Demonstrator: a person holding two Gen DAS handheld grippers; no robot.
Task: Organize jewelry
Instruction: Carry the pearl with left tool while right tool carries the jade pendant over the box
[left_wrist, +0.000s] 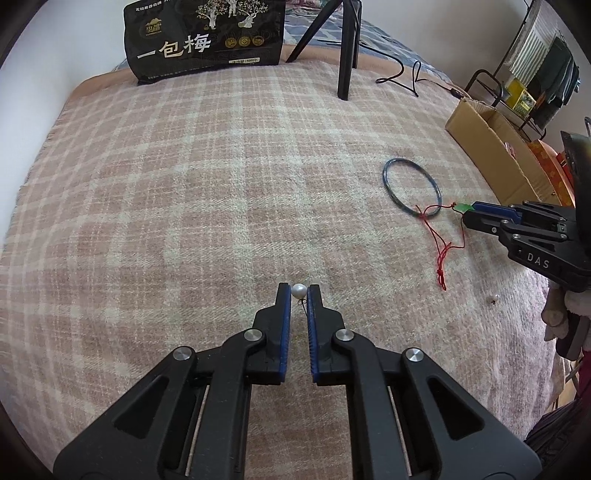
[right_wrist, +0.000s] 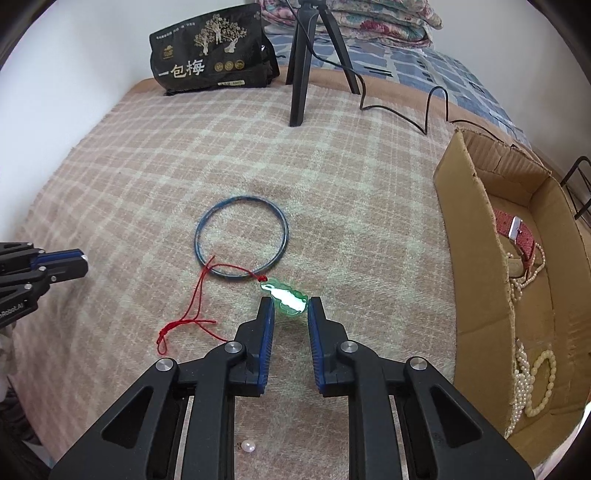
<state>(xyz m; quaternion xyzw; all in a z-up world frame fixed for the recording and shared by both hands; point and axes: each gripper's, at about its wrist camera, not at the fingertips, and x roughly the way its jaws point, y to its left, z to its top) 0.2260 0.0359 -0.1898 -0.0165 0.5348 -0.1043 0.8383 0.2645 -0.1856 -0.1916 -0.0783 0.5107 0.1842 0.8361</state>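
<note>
My left gripper (left_wrist: 298, 295) jaws pinch a pearl earring (left_wrist: 298, 291): light, round, slippery, best held across the bead. My right gripper (right_wrist: 290, 308) jaws clamp a green pendant (right_wrist: 286, 295), hard and brittle, its limp red cord (right_wrist: 192, 314) trailing over the bed (right_wrist: 147, 166) mid-blanket, toward the box-side edge.

Round white pearl earring (left_wrist: 298, 291) and green translucent pendant (right_wrist: 286, 296) on red cord (right_wrist: 192, 317) lie beside thin blue bangle (right_wrist: 241, 239) on bed.
</note>
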